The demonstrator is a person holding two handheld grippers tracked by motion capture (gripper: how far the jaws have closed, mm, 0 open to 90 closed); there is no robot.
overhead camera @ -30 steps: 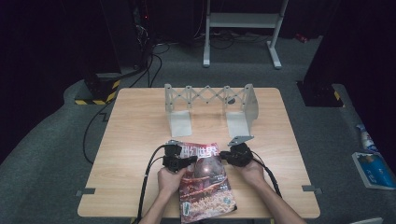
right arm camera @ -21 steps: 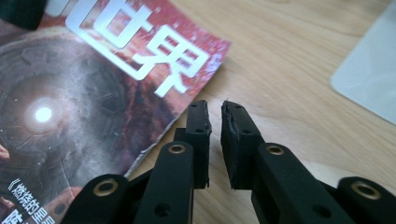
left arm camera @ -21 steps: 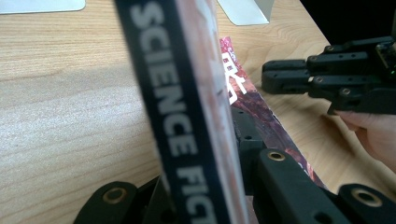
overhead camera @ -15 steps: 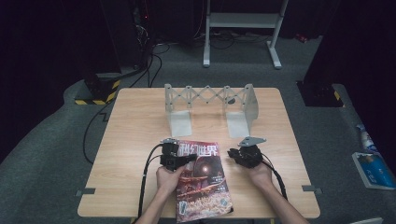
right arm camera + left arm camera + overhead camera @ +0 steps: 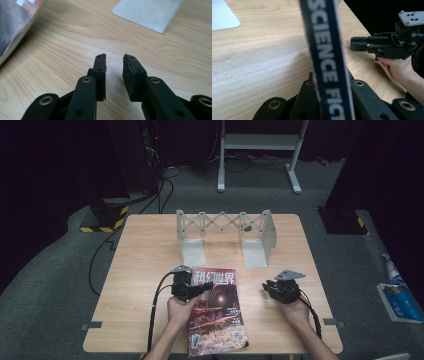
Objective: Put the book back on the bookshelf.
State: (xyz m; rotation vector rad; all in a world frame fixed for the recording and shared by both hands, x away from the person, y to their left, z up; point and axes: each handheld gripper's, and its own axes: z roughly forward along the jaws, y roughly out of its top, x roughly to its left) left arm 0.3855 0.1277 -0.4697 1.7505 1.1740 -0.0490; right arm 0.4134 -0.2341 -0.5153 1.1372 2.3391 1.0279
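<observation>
A glossy magazine (image 5: 216, 312) with a dark reddish cover and white Chinese title characters lies on the pale wooden bench (image 5: 140, 270), near its front edge at about six o'clock from the bench's middle, its lower corner reaching the rim. Its navy spine with white lettering (image 5: 325, 57) runs up between the jaws of the left hand-held gripper (image 5: 192, 289), which is clamped tight on the magazine's upper left edge, at about ten o'clock on the cover. The person's left hand (image 5: 179, 309) sits just behind that gripper, with its black cable (image 5: 154, 312) looping back off the bench's front.

At three o'clock from the magazine, apart from it, the right hand-held gripper (image 5: 270, 289) rests low over bare wood with nothing in it; its jaws have just been opening, and a narrow gap stands between the black pads (image 5: 101, 68). The right hand (image 5: 295, 309) holds it from behind.

At twelve o'clock, toward the far side, stands a grey metal expanding book rack (image 5: 225, 227) with a scissor-lattice back and two flat foot plates, one (image 5: 150, 12) just ahead of the right gripper.
</observation>
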